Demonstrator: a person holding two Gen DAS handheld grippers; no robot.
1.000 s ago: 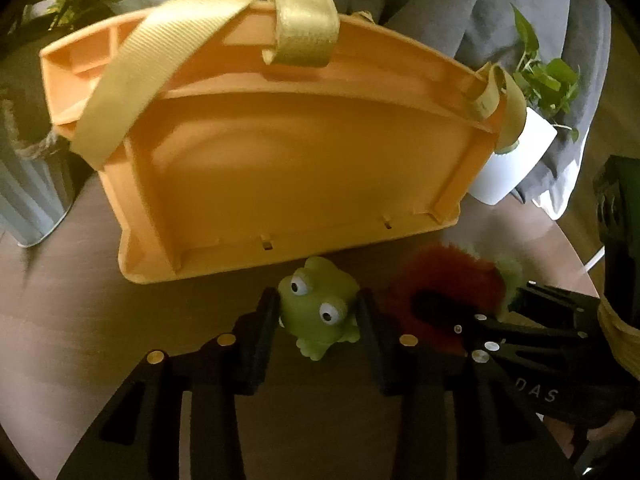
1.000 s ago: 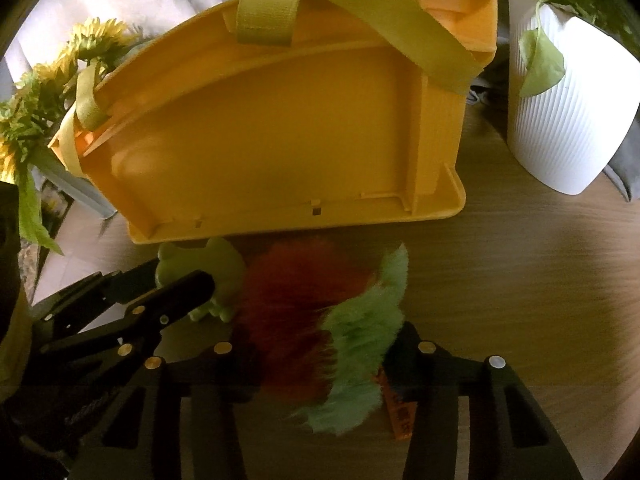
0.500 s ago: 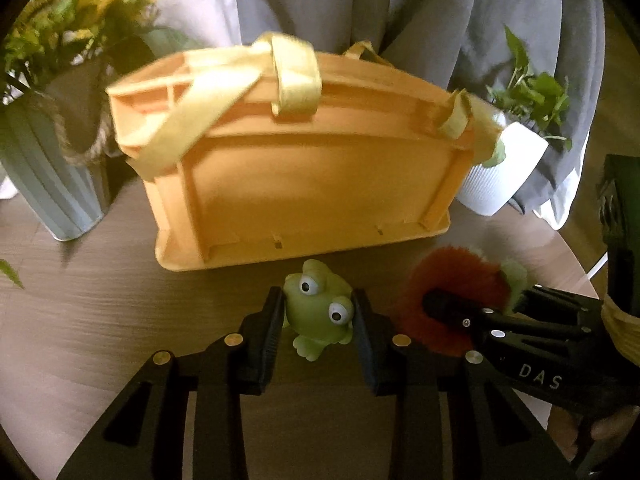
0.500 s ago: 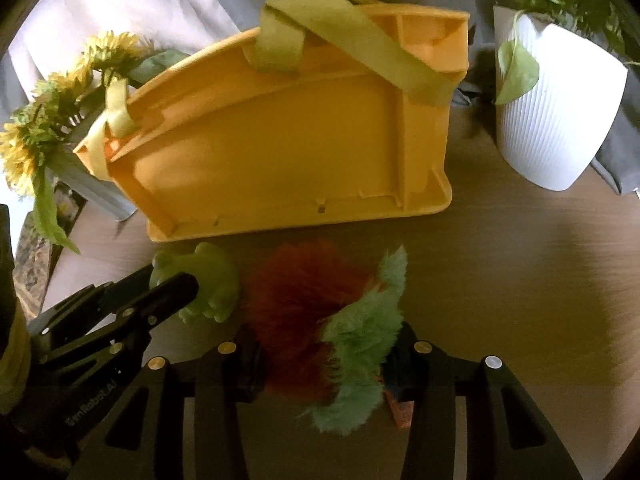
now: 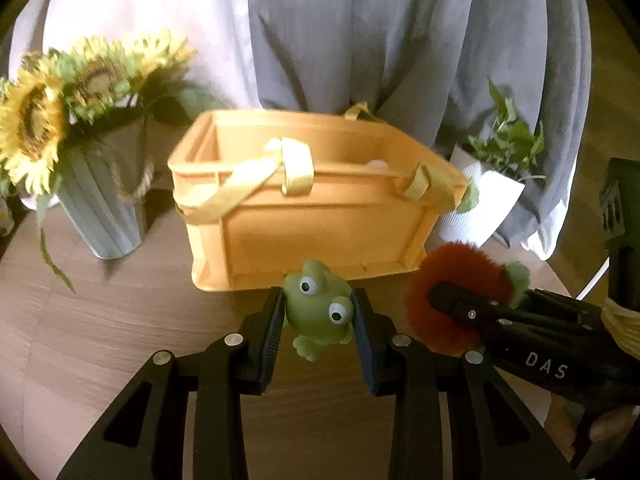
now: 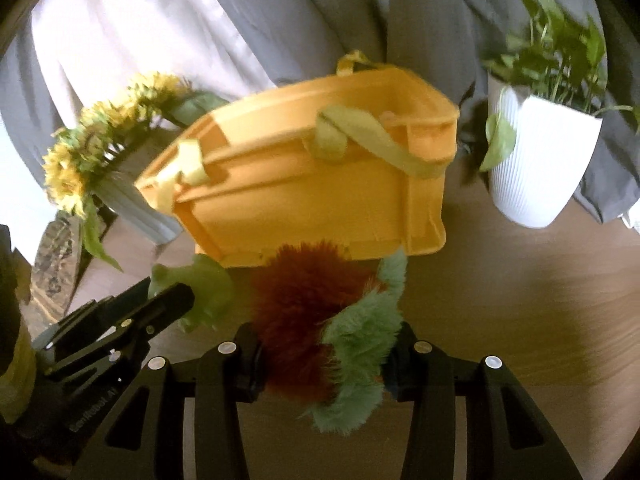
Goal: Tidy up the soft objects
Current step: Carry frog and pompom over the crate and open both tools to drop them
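Note:
My left gripper (image 5: pixel 318 322) is shut on a small green frog toy (image 5: pixel 318 310) with bulging eyes, held above the table in front of the orange crate (image 5: pixel 320 224). My right gripper (image 6: pixel 326 346) is shut on a furry red and green plush (image 6: pixel 316 300), also held up before the crate (image 6: pixel 312 200). The plush (image 5: pixel 456 284) and right gripper show at the right of the left wrist view. The frog (image 6: pixel 200 284) shows at the left of the right wrist view. The crate has yellow-green straps (image 5: pixel 296 166); a pale object barely shows inside.
A grey ribbed vase with sunflowers (image 5: pixel 100 204) stands left of the crate. A white ribbed pot with a green plant (image 6: pixel 536 168) stands to its right. All sit on a round wooden table (image 5: pixel 100 328). Grey and white curtains (image 5: pixel 360 40) hang behind.
Both grippers have risen and pulled back with their toys. The crate now looks smaller and lower, and its open top has come into view.

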